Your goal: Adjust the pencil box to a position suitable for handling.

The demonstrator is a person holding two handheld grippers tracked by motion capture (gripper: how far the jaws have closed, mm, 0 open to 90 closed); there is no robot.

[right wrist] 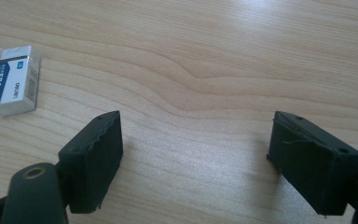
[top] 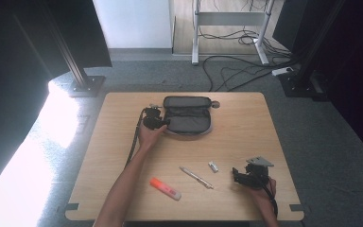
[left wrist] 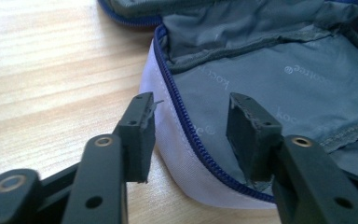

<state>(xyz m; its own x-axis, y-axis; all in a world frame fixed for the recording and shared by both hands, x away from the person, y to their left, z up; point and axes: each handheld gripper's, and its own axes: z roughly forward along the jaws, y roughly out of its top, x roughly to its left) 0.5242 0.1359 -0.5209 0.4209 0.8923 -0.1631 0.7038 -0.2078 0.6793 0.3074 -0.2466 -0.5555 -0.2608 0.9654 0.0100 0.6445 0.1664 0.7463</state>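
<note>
The open grey fabric pencil case (top: 187,117) is seen at the far middle of the pale wooden counter (top: 246,127). Its white, blue-zippered rim is straddled by the half-spread left hand-held gripper (left wrist: 191,126), not yet pinched. The right hand-held gripper (right wrist: 196,154) is spread wide over bare wood, near a small rectangular eraser (right wrist: 14,80).

White eraser (right wrist: 14,80) on the bench, blue sleeve printed "ERASER", smaller lettering beside it too small to read, grey pencil case lining (left wrist: 279,84) printed with repeated, partly legible "kocotree" logo
</note>
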